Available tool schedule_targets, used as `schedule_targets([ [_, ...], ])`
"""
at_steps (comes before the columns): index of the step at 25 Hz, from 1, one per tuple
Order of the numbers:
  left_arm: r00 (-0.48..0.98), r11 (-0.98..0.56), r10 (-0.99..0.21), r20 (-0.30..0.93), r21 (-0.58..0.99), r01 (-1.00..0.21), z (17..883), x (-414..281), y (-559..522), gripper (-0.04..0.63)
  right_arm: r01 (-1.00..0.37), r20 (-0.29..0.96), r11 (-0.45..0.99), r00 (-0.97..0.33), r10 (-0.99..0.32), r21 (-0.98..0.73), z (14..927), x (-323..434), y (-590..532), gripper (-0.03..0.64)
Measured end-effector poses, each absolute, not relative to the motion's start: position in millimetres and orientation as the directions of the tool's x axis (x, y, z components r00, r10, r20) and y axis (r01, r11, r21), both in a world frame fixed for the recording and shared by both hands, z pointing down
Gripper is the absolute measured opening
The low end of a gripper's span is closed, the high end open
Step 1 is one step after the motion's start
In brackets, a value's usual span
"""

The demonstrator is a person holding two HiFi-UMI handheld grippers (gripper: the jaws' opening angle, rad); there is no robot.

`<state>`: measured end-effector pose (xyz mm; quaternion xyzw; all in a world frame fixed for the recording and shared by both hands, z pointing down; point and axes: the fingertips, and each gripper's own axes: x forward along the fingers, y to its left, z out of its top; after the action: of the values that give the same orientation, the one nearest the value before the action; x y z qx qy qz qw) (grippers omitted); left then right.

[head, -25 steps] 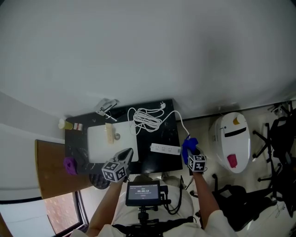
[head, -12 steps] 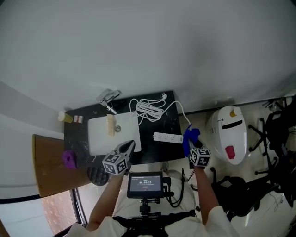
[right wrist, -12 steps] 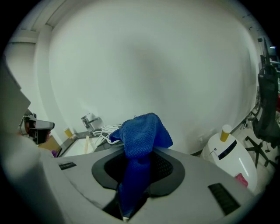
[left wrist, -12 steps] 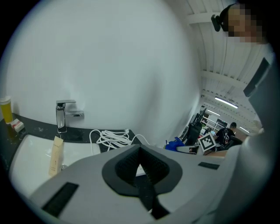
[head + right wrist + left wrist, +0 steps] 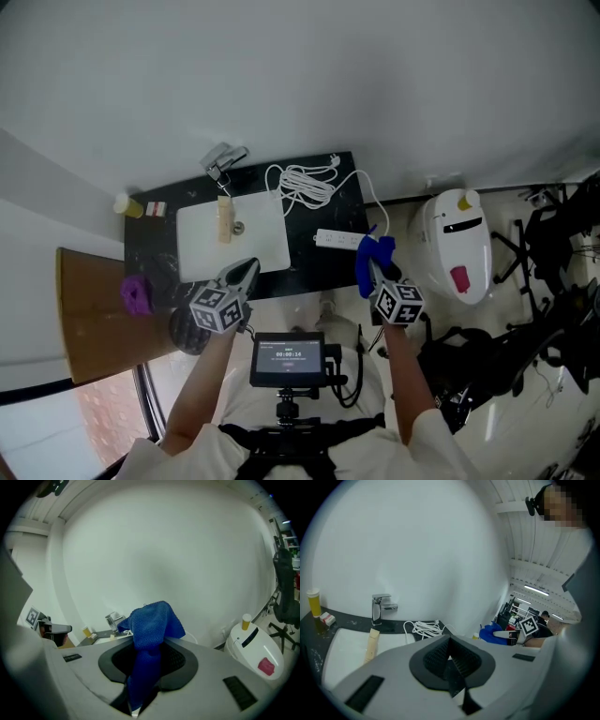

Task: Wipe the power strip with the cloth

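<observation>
On the dark surface [image 5: 323, 272], close to its right edge: white power strip [image 5: 340, 239], lying flat, just right of the sink [image 5: 234, 248] and below the coiled cable [image 5: 305, 187]. Hovering at the strip's right end, blue cloth [image 5: 372, 255], held in the right gripper [image 5: 140, 695], jaws clamped tight on a lower fold, most of the fabric bunched loose above them. Touching the strip or not: impossible to tell from the head view. Over the sink's near rim, left gripper [image 5: 452, 679], jaws closed together on nothing, well apart from the strip.

Wiping apparently about to begin, not yet under way. Several ways to go wrong, by judgement:

- **Strip sliding:** unheld and probably light, so likely to skid under a sideways stroke, toward the sink or off the right edge.
- **Cable snagging:** arching from the coil round to the strip's right end, directly in the cloth's path, so easy to hook with the jaws and drag the strip along.
- **Cloth slipping:** gripped by one small fold only, so liable to pull free under hard pressing, or to leave bare jaws scraping the sockets.

Safer: pin the strip's left end with the left gripper, then stroke lengthwise with light pressure.
</observation>
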<state>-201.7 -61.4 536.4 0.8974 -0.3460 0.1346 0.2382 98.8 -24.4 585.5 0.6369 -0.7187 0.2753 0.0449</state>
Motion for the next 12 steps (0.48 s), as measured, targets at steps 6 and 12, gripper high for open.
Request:
schedule_targets([
  [6,0.734,-0.648,-0.567,0.374,0.348,-0.678,546,-240,-15,0.002,-0.932,0.362,0.093,-0.227,-0.904,-0.352,565,39,31,0.097],
  [12,0.760,-0.654,-0.546,0.352,0.389,-0.649,559,-264,43,0.000,-0.923,0.282,0.160,-0.267,-0.921,-0.350,535,-3,91,0.098],
])
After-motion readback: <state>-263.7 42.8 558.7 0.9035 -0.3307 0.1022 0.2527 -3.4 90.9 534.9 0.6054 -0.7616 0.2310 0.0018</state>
